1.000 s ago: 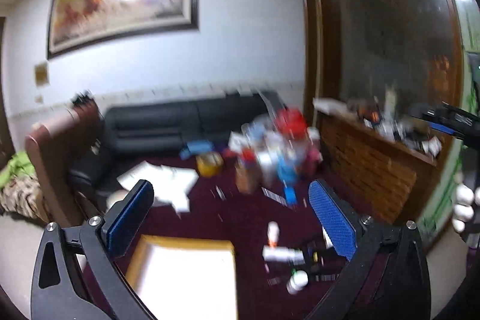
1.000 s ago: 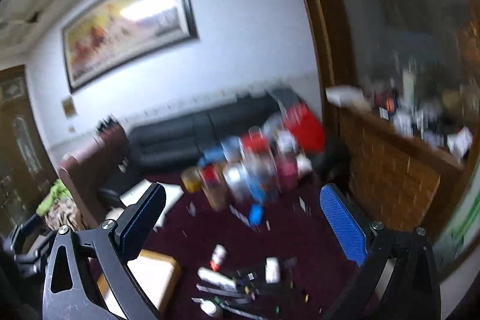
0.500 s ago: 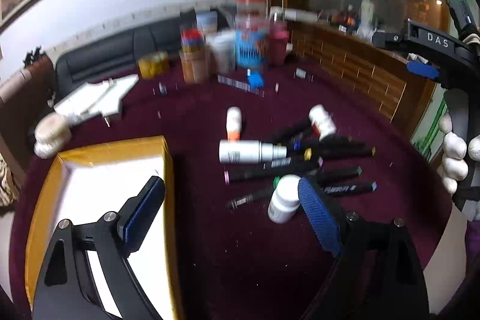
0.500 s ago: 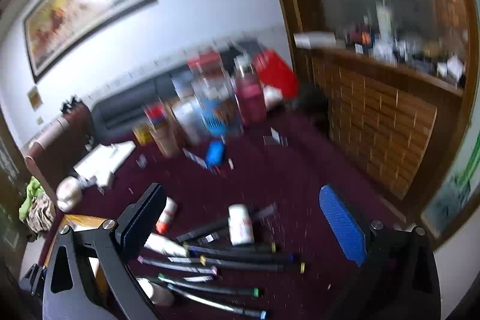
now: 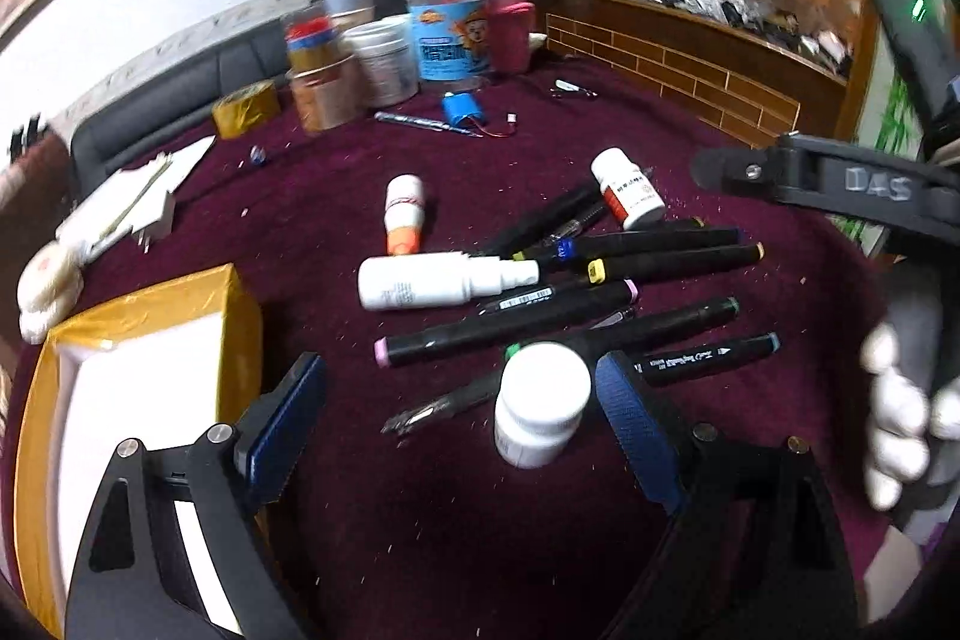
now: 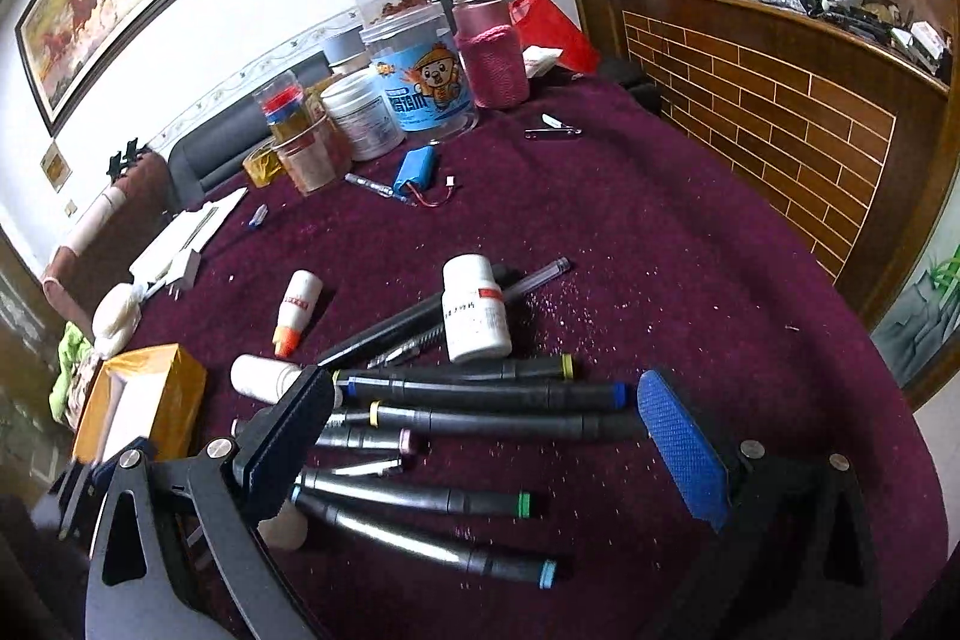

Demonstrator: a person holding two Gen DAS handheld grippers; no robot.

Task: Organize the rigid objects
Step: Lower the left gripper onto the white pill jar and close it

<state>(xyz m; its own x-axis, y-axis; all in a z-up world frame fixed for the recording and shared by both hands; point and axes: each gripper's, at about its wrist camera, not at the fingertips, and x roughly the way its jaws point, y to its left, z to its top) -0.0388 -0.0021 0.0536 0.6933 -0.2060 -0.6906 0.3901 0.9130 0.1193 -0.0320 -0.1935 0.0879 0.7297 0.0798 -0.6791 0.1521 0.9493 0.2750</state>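
Note:
Several black marker pens [image 5: 510, 328] [image 6: 480, 394] lie in a loose pile on the maroon table cloth [image 5: 456, 520]. Among them are a white pill bottle standing upright [image 5: 540, 412], a lying white bottle with a red label [image 5: 627, 187] [image 6: 474, 310], a white spray bottle [image 5: 444, 280] and a small orange-tipped bottle [image 5: 403, 214] [image 6: 297, 304]. My left gripper [image 5: 456, 430] is open and empty, its jaws on either side of the upright pill bottle. My right gripper [image 6: 486, 448] is open and empty above the markers.
A yellow box with a white inside [image 5: 144, 370] [image 6: 141, 400] sits at the left. Jars and tubs [image 5: 444, 16] [image 6: 420, 58], a blue battery pack [image 6: 414, 169], tape and papers stand at the table's far side. A brick-fronted counter [image 6: 780, 112] is to the right.
Both grippers have tilted down from the room toward the table and moved closer to the pile of markers and bottles. Both stay open.

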